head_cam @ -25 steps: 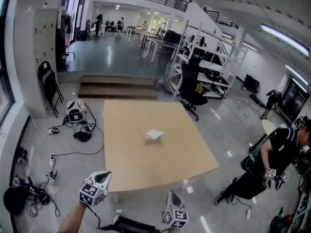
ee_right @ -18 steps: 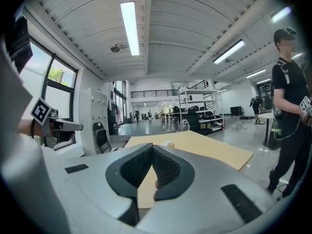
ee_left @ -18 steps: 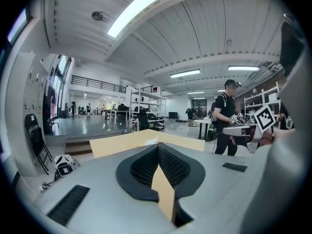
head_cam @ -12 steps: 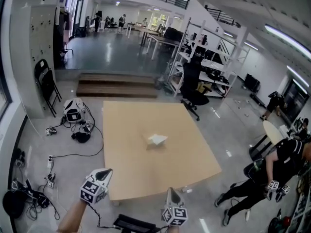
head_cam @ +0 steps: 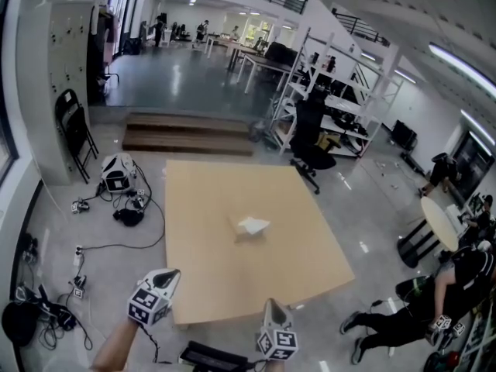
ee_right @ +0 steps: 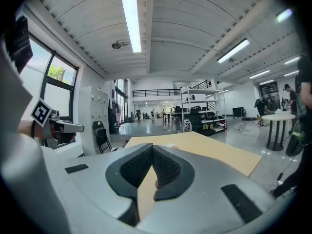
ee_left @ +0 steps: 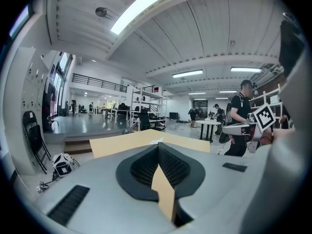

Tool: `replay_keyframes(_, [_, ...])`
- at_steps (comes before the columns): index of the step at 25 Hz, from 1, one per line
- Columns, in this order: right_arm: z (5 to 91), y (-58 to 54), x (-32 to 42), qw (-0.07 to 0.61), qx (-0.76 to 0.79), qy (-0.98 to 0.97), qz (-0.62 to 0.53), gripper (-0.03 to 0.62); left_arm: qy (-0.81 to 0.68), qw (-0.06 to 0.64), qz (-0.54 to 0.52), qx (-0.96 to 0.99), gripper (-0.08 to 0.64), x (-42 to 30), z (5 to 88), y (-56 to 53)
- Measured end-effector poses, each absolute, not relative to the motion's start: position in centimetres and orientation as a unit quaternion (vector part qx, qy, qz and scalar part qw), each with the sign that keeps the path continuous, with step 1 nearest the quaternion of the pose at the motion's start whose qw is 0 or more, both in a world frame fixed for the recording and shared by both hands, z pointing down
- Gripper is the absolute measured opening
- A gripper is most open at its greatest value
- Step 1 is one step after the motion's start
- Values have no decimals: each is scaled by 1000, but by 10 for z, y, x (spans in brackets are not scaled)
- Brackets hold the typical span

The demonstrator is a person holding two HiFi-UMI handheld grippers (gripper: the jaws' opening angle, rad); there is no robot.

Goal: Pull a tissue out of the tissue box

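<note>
You've edged a bit closer to the desk (head_cam: 209, 285), but the left gripper (head_cam: 167, 277) and right gripper (head_cam: 273, 308) both have their jaws pressed together on nothing, and the tissue box (head_cam: 252, 226) sits mid-desk, well apart, so no pull yet.

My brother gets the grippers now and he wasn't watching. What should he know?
Left hand-held gripper: shut, empty, by the near left corner of the table.
Right hand-held gripper: shut, empty, at the table's near edge.
Tissue box: mid-table, apart from both grippers; too small here to make out its tissue.
Done: nothing yet.
Left: get close, open one gripper, pinch the tissue and pull it out.
</note>
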State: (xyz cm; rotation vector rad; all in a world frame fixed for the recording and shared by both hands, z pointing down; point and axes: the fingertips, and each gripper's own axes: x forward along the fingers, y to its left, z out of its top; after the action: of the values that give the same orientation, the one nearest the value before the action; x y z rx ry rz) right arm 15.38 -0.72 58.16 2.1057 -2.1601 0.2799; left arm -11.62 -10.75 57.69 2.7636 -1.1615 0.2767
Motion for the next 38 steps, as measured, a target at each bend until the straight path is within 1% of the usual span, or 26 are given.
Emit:
replay_keyframes(10, [586,-29,173,57,695,-710,101,9,-385,71,97,915,6,-97,579,-132])
replay_keyframes(25, [585,-108,203,54,679,-725,99,9,-386,67,97,915,6,-56,574,-198])
replay_keyframes(38, [573,-158,215,55,670,-735,94,9,-403,68,91,908,6,-46,564,-240])
